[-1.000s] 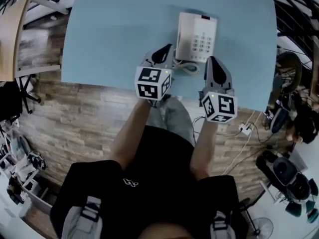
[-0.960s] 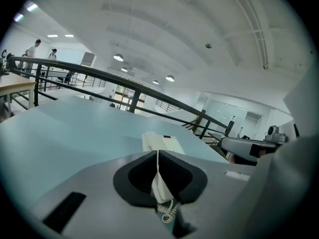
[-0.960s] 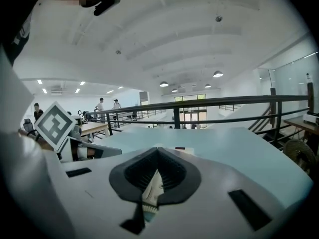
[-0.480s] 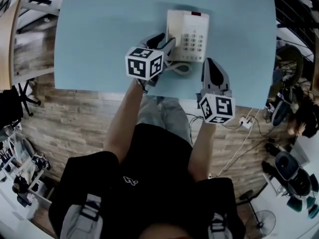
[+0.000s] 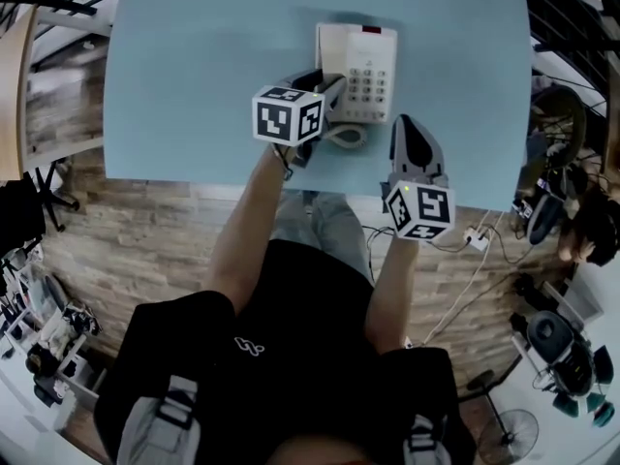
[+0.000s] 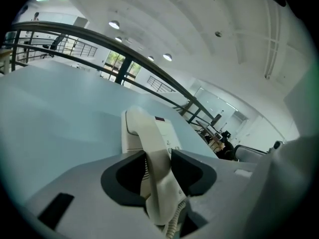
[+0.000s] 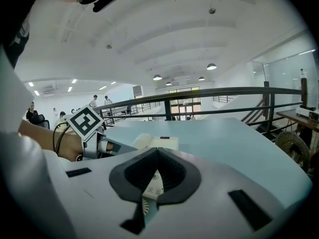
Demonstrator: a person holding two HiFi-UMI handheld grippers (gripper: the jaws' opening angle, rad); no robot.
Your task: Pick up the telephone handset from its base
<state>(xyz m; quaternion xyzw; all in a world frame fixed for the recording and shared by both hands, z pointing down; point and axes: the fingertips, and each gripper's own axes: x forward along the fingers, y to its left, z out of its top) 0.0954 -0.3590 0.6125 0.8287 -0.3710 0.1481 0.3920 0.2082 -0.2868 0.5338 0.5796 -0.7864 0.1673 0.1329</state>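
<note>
A white telephone base (image 5: 373,71) sits near the front middle of the light blue table (image 5: 194,56), with its handset (image 5: 326,48) lying in the cradle on its left side. My left gripper (image 5: 325,85) reaches over the handset's near end. In the left gripper view its jaws have just been opening and now straddle the handset (image 6: 155,143) without clamping it, so my left gripper (image 6: 158,156) is open. My right gripper (image 5: 409,126) hovers to the right of the phone's front corner. Its pads meet at the tip in the right gripper view, with nothing held in my right gripper (image 7: 157,152).
The coiled cord (image 5: 349,136) loops on the table in front of the phone, between the two grippers. The table's front edge runs just under the grippers. Past it, on the floor at the right, lie a power strip (image 5: 475,252), cables and dark equipment.
My left gripper has moved forward from the table's front edge to the handset, which now lies between its jaws. The right gripper has barely shifted.
</note>
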